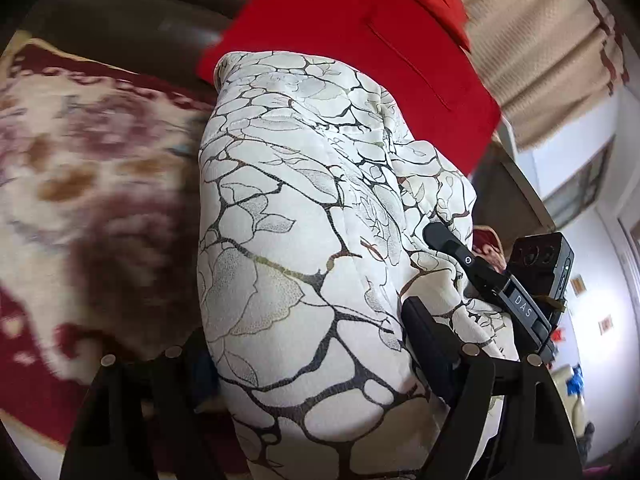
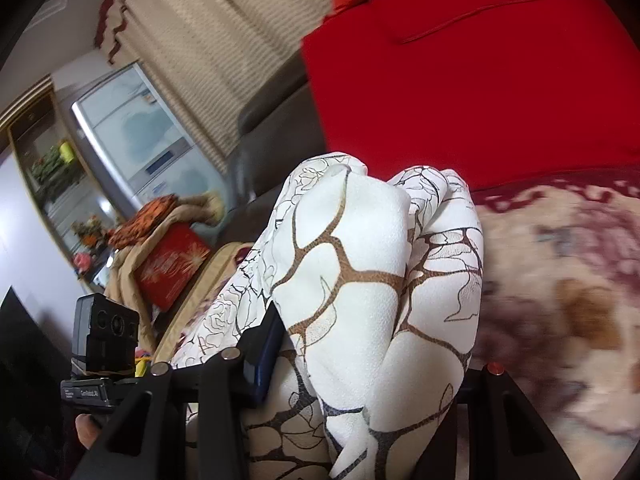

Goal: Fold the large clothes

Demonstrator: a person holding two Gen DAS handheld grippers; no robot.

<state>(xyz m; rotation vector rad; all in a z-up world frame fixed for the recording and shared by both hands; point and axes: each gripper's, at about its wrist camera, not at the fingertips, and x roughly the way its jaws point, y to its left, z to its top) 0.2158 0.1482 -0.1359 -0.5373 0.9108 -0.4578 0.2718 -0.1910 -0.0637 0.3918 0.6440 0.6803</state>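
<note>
above the floral blanket [image 1: 80, 168] both the left gripper [image 1: 304, 360] and right gripper [image 2: 360, 364] pinch the white patterned garment [image 1: 304, 208], bundle running lengthwise ahead between them.

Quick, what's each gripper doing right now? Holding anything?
Left gripper: clamped on a thick bunch of the white patterned cloth.
Right gripper: clamped on the same cloth.
</note>
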